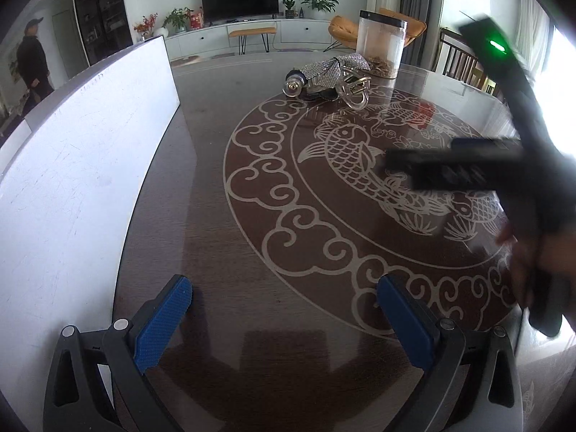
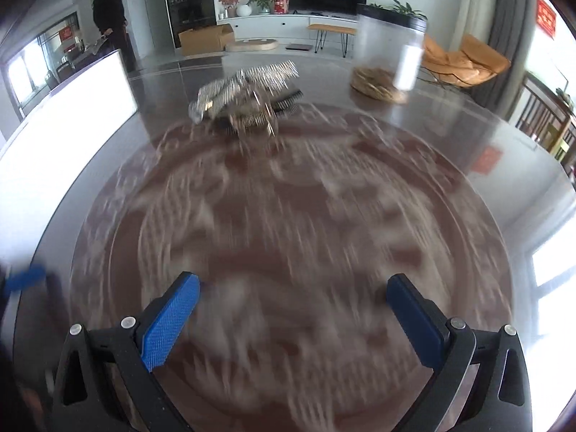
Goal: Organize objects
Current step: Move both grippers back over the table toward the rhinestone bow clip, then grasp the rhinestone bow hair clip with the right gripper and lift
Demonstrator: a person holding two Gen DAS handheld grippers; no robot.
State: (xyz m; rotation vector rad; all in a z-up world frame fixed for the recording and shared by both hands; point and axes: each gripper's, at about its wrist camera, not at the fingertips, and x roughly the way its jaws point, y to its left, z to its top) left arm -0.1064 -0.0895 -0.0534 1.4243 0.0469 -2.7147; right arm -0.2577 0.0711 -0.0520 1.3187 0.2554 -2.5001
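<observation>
- Both the left gripper point(image 1: 284, 318) and right gripper point(image 2: 293, 315) are spread wide, holding nothing.
- The tangled heap of glittering rhinestone and clear plastic hair clips point(image 1: 329, 77) lies well ahead of both, beside a clear plastic jar with black lid point(image 1: 381, 45).
- Risk, as I judge it: the right view is motion-blurred, so a hasty reach could scatter the interlocked clips or knock the jar.
- The glossy dark counter with carp inlay point(image 1: 223, 252) looks slippery; living room beyond.

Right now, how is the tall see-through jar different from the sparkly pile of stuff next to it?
The clear jar stands upright with a dark band round its top; the sparkly pile lies low and spread out in a jumble. The jar is smooth and see-through, with brownish bits at the bottom; the pile is studded and glittery, with clear plastic pieces mixed in. Both sit on the far side of the patterned table, untouched by either gripper.
</observation>
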